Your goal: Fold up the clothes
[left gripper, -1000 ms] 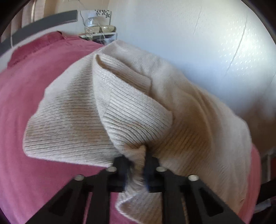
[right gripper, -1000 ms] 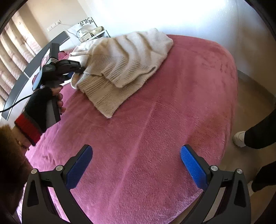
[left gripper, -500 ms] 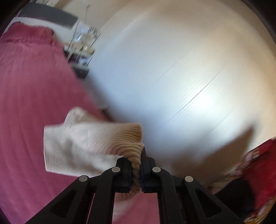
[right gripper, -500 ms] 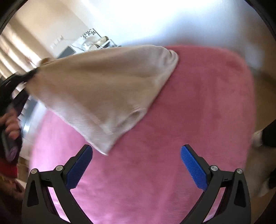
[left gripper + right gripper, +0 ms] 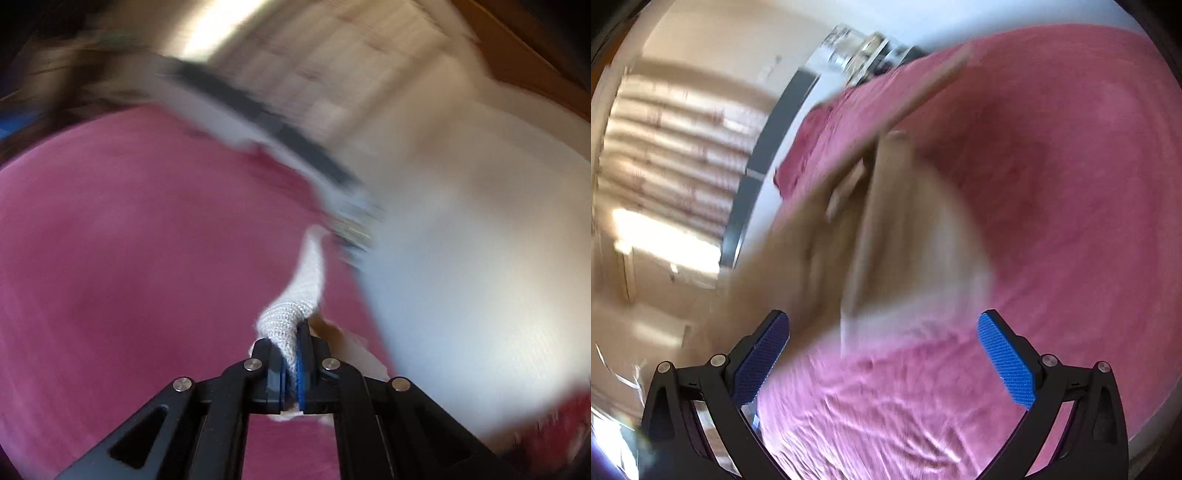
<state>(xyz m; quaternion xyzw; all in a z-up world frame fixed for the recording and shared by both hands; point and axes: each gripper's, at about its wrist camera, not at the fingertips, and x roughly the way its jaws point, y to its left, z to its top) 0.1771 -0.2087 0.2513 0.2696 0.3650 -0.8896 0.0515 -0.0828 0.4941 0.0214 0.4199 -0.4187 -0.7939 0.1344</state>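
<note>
Across both views spreads the bed [image 5: 1071,177], covered in a pink plush blanket, the biggest thing in sight, creased in the near part below my right tool. Behind it in the right wrist view are pale pleated curtains [image 5: 672,140] with a bright patch of light, and a dark grey headboard [image 5: 764,147] curving along the bed's far edge. A cluttered stand [image 5: 860,51] sits past the bed's far corner, too blurred for me to read any label or writing on it.

Next in size is the cream knitted sweater [image 5: 886,229], smeared by motion; it hangs above the pink blanket, stretched out in front of my right tool. In the left wrist view only a narrow twisted strip of its ribbed knit [image 5: 295,317] shows, trailing away from the pads.

My left tool [image 5: 291,369] is clenched on that strip, blue pads pressing the knit from both sides. My right tool [image 5: 882,354] is released, its blue pads well apart, nothing between them.
</note>
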